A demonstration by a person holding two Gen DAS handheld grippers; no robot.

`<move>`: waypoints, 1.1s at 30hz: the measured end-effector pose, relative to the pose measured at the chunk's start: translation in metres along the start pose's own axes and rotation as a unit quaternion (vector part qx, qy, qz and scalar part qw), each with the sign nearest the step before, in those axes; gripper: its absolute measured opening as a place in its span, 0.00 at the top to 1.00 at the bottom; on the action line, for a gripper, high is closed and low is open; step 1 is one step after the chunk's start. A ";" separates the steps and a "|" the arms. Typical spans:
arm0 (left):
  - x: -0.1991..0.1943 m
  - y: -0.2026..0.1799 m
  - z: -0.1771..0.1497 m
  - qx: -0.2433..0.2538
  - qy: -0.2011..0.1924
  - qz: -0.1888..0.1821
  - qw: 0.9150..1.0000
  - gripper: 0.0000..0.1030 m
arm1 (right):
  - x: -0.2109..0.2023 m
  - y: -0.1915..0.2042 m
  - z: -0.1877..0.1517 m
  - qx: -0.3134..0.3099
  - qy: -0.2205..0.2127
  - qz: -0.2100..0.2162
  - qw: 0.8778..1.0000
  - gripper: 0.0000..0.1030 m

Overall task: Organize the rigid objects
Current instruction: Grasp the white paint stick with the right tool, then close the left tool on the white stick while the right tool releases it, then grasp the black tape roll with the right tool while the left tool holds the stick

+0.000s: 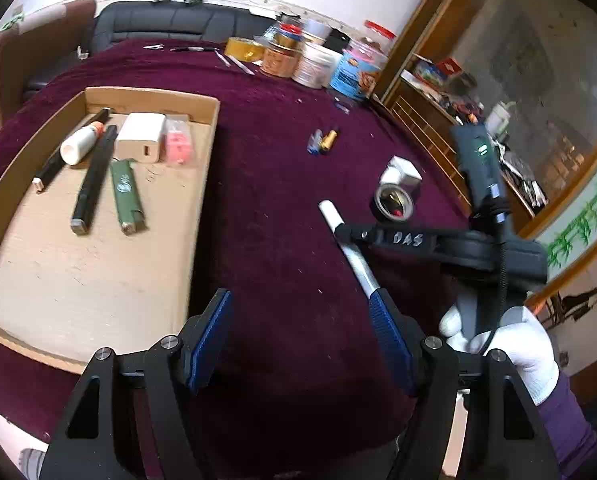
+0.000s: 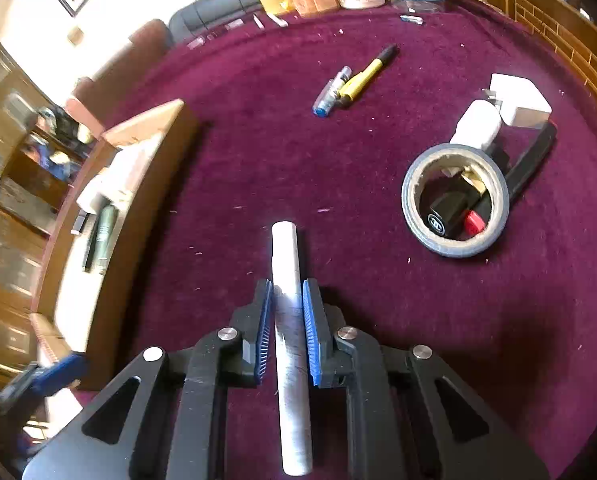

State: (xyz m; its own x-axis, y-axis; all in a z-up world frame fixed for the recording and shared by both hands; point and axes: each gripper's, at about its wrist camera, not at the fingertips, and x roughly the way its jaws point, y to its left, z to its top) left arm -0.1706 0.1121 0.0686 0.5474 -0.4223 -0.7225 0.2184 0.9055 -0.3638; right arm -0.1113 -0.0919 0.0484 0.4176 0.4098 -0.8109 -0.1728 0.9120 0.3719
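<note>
Two risks are judged most likely from here. The white tube (image 2: 288, 300) is pinched by the right gripper (image 2: 288, 300) partway along its length, with a long stretch jutting past the pads toward the camera and a shorter one beyond the tips; on a smooth round surface, a pivot or slide between the pads could be caused by any quick swing. A knock against the near wall of the cardboard tray (image 1: 208, 148), at the left of the scene, could also be caused if the tube is carried over too low.

The tube is seen as a plain, straight, white cylinder with a slight sheen, held above the maroon cloth (image 2: 258, 140) near the middle of the table. The jaws of the right gripper are closed snugly on it.

The left gripper (image 1: 302, 336) is held wide apart with nothing between its pads, just right of the tray.
</note>
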 end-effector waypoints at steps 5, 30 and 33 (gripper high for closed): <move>0.012 -0.018 -0.006 0.025 0.022 0.008 0.999 0.38 | -0.054 -0.025 0.002 0.004 -0.106 -0.029 0.994 0.68; 0.102 -0.048 0.025 0.100 0.068 0.058 0.991 0.89 | -0.031 -0.087 0.033 0.049 -0.103 -0.067 0.991 0.58; 0.095 -0.042 0.022 0.084 0.068 0.036 0.994 0.89 | -0.017 -0.086 0.039 0.048 -0.093 -0.077 0.992 0.67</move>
State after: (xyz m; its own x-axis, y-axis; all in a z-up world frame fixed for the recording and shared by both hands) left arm -0.1100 0.0345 0.0286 0.4546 -0.3478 -0.8200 0.3201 0.9229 -0.2139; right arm -0.0688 -0.1778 0.0474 0.5911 0.2487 -0.7673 -0.0127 0.9540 0.2994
